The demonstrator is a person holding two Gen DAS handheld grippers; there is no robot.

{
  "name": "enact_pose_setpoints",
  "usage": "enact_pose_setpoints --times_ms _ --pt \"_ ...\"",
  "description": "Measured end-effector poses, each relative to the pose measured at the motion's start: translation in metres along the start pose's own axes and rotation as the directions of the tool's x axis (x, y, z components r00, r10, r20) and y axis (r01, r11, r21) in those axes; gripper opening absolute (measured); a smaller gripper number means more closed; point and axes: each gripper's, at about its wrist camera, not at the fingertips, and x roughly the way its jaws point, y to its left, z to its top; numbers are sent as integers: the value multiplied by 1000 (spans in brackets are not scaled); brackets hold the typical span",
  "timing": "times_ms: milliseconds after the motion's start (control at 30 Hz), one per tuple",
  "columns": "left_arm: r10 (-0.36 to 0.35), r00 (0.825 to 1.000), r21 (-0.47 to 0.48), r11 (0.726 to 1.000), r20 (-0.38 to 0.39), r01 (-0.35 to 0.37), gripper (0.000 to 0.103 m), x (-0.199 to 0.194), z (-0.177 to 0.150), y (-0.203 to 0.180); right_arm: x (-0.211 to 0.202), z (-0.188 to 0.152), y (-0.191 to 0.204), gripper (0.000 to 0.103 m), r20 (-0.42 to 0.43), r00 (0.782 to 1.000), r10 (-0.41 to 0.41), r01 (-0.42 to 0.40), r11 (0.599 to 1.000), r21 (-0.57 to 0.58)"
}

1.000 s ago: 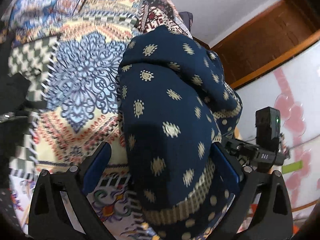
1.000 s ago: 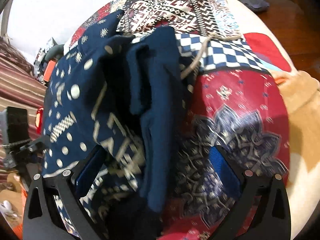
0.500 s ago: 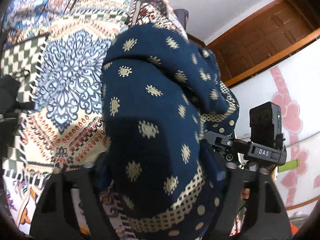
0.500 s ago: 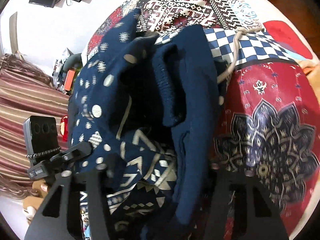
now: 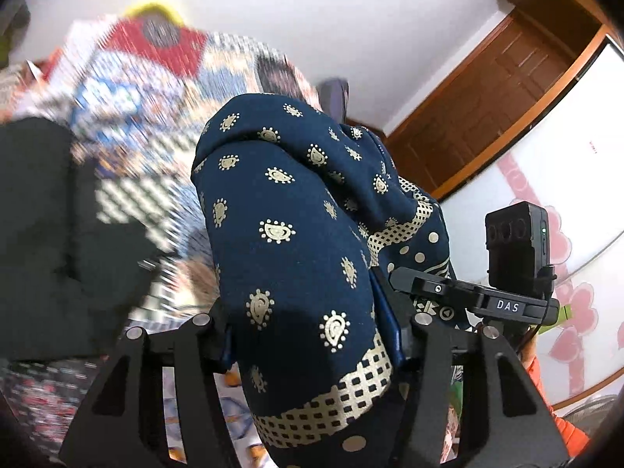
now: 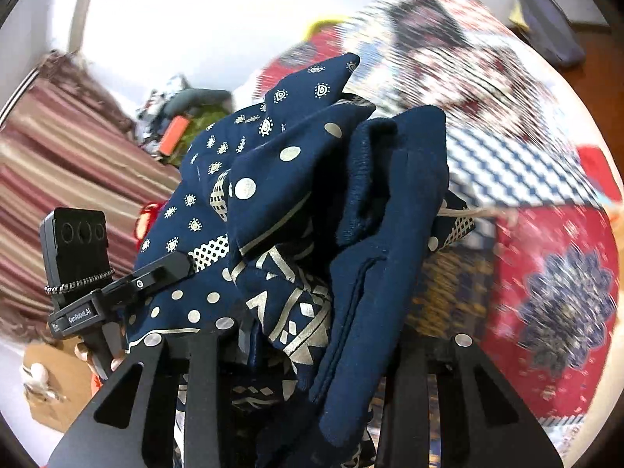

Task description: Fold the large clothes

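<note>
Item: navy printed garment [image 5: 296,241], lift step w/ both ends up; my left hand-held gripper [image 5: 312,345] & right hand-held gripper [image 6: 312,355], jaws just closing, each pinching a bunched end; next I carry toward 12 o'clock over patchwork bed cover [image 6: 553,280], keep pinch.

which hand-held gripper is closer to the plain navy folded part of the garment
Right. The right hand-held gripper clamps the bundle holding the plain navy fold; the left hand-held gripper grips only printed fabric.
</note>
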Motion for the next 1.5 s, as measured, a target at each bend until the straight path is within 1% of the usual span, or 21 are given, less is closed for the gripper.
enact_pose_setpoints --times_ms 200,367,500,633,700,767,800,833,900,933,967,1000,1067,1133,1167,1233,1267,1333,1367,1400,1500 --pt "64 993 14 998 100 -66 56 -73 24 33 34 25 68 32 21 998 56 -53 992 -111" --pt "129 978 -16 992 164 -128 56 -108 44 78 82 48 114 32 11 997 77 -74 979 -189" --pt "180 965 -63 983 189 -171 56 -119 49 127 124 58 140 32 -20 996 83 -86 968 -237" --pt "216 963 -154 969 159 -192 57 -112 42 181 181 60 151 32 -74 995 67 -84 964 -251" --pt "234 965 -204 957 119 -207 57 -105 29 210 205 55 149 32 -109 993 49 -74 967 -243" --pt "256 965 -240 942 58 -235 58 -89 17 241 242 46 137 32 -170 985 3 -43 971 -233" --pt "271 963 -256 932 17 -257 60 -77 10 256 254 42 135 33 -195 981 -21 -26 971 -236" --pt "278 961 -263 926 -9 -271 62 -69 3 266 270 34 129 35 -217 974 -73 15 966 -258" --pt "290 957 -257 925 -1 -281 76 -66 -6 273 280 26 125 45 -222 966 -135 63 950 -307" --pt "302 953 -245 925 14 -289 79 -69 -9 270 280 21 124 47 -223 961 -164 80 935 -346" --pt "317 948 -231 924 18 -305 82 -72 -9 269 278 18 126 54 -225 957 -186 91 923 -375" --pt "343 939 -204 921 20 -332 83 -73 -7 266 274 17 128 56 -222 951 -215 110 907 -406" --pt "397 917 -147 909 25 -390 84 -77 -5 259 268 18 131 56 -198 943 -267 151 874 -462" --pt "447 894 -101 891 32 -442 85 -84 -2 248 251 20 136 56 -146 936 -321 209 837 -505" --pt "462 886 -87 885 37 -458 85 -87 0 246 246 23 140 57 -125 937 -328 222 830 -511" --pt "502 863 -57 864 55 -500 85 -96 3 241 226 27 146 65 -61 947 -314 242 826 -509" --pt "528 847 -44 849 66 -526 85 -100 5 238 220 30 148 73 -29 951 -309 253 827 -502" --pt "586 807 -34 810 73 -585 85 -104 12 240 219 37 158 75 29 956 -291 266 824 -500" --pt "598 798 -42 801 71 -597 85 -106 15 242 225 42 163 75 34 959 -281 259 823 -506" --pt "596 800 -62 803 67 -593 85 -108 18 248 230 44 168 76 28 963 -267 243 821 -517" --pt "561 827 -148 822 40 -550 85 -106 27 271 252 46 180 76 -23 966 -256 206 825 -527"
